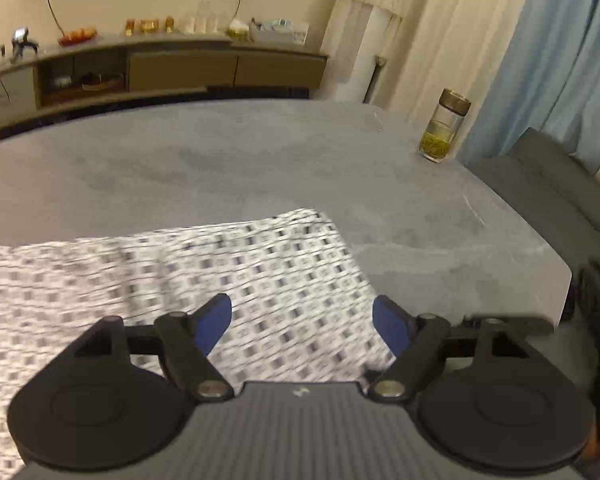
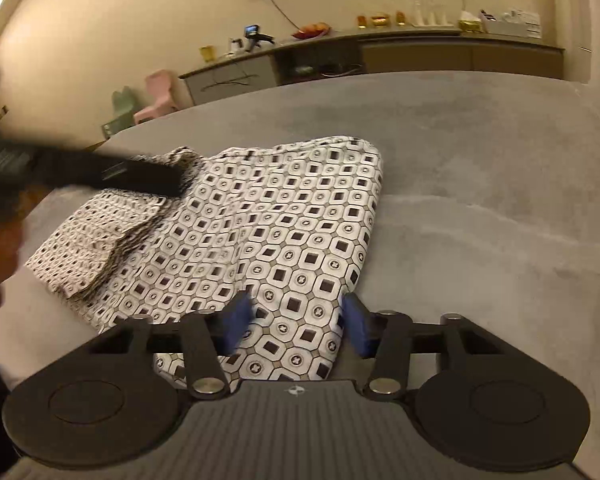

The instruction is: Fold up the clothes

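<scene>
A white garment with a black square pattern [image 2: 268, 224] lies folded on the grey table [image 2: 480, 200]. In the left wrist view the garment [image 1: 172, 280] is blurred and fills the lower left. My left gripper [image 1: 302, 324] is open above its near right part, holding nothing. It also shows as a dark blurred bar in the right wrist view [image 2: 100, 172], over the garment's far left part. My right gripper [image 2: 296, 324] is open, its blue pads [image 2: 238, 320] either side of the garment's near corner.
A glass jar [image 1: 444, 126] with yellow-green contents stands at the table's far right edge. A dark sofa [image 1: 548, 184] sits beyond that edge. A sideboard [image 2: 380, 56] with small items runs along the far wall. Pink and green chairs [image 2: 148, 100] stand at the left.
</scene>
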{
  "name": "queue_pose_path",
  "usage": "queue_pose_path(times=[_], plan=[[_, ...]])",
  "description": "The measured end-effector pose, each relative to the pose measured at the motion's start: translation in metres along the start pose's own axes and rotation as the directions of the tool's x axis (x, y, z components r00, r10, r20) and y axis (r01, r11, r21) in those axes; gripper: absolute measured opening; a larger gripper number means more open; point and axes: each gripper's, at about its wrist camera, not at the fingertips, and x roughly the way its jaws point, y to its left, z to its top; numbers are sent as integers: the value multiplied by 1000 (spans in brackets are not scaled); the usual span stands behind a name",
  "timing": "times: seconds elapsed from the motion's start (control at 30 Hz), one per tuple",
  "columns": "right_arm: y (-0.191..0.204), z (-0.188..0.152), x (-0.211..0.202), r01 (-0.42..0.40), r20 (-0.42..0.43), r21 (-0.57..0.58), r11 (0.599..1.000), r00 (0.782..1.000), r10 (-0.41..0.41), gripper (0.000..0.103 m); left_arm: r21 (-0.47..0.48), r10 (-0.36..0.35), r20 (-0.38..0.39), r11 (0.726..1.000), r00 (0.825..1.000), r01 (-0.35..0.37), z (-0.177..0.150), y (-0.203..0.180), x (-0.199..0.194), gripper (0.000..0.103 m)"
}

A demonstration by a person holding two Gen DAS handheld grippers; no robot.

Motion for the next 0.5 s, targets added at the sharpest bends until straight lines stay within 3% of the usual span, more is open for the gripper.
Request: queue_pose_path(times=[0.13,0.27,0.37,0.4,0.43,0.5], plan=[[9,-6,-18,-56,44,-80,995,997,60,26,62,38,-89,998,995,-32,17,-22,29,80],[26,-8,-29,-79,126,-175,981,987,102,24,169,110,-188,983,976,-78,28,-42,58,80],[33,-6,-29,-91,140,-195,977,983,120,24,248,172,-240,962,955,-111,25,-49,75,79],[34,-6,-28,-96,139,-195,976,982,124,24,270,192,-251,955,949,-122,24,-51,79,73],[34,-5,-27,-102,134,-190,977,983,129,24,292,218,-253,946,942,-141,23,-51,82,47],[37,-4,-26,-98,137,-195,976,983,126,24,322,256,-248,931,934,-169,23,-51,84,25]])
